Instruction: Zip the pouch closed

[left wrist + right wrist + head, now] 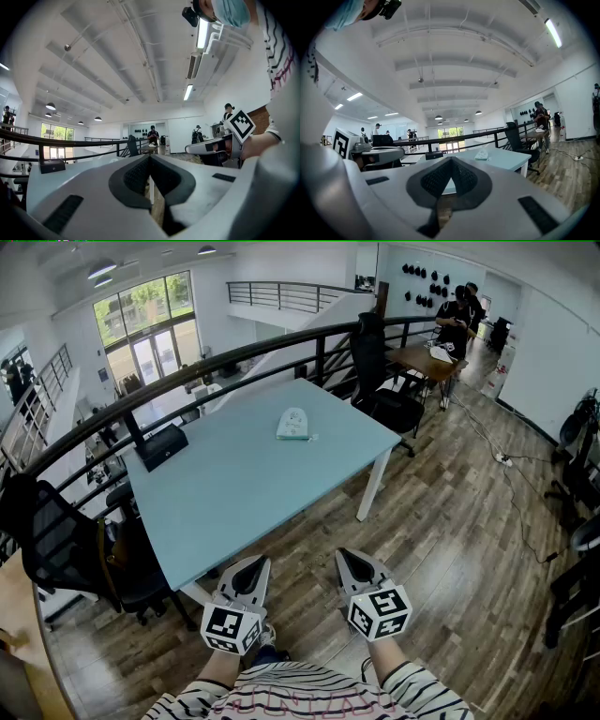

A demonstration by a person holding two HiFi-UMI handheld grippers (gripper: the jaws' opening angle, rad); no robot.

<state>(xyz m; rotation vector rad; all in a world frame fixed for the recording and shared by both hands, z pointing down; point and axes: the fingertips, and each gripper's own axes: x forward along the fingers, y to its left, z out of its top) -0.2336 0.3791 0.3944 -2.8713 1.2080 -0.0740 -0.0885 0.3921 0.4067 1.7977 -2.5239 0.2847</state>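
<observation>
Open-plan office on a mezzanine level. Wood-plank floor [450,549] throughout. Pale blue surface [244,484] at centre frame, black swivel chairs [384,390] alongside. Black metal railing [234,357] across the upper left, overlooking a lower level with glazed entrance doors [150,338]. Wooden desk [422,357] at upper right, persons [459,310] standing beside it. Cables [506,460] trailing across the floor at right.

Smooth, matt pale blue rectangular worktop [244,488]; on it a pale mint pouch [293,424] of soft-looking cloth; below it, glossy brown wood-plank floor [450,521].
</observation>
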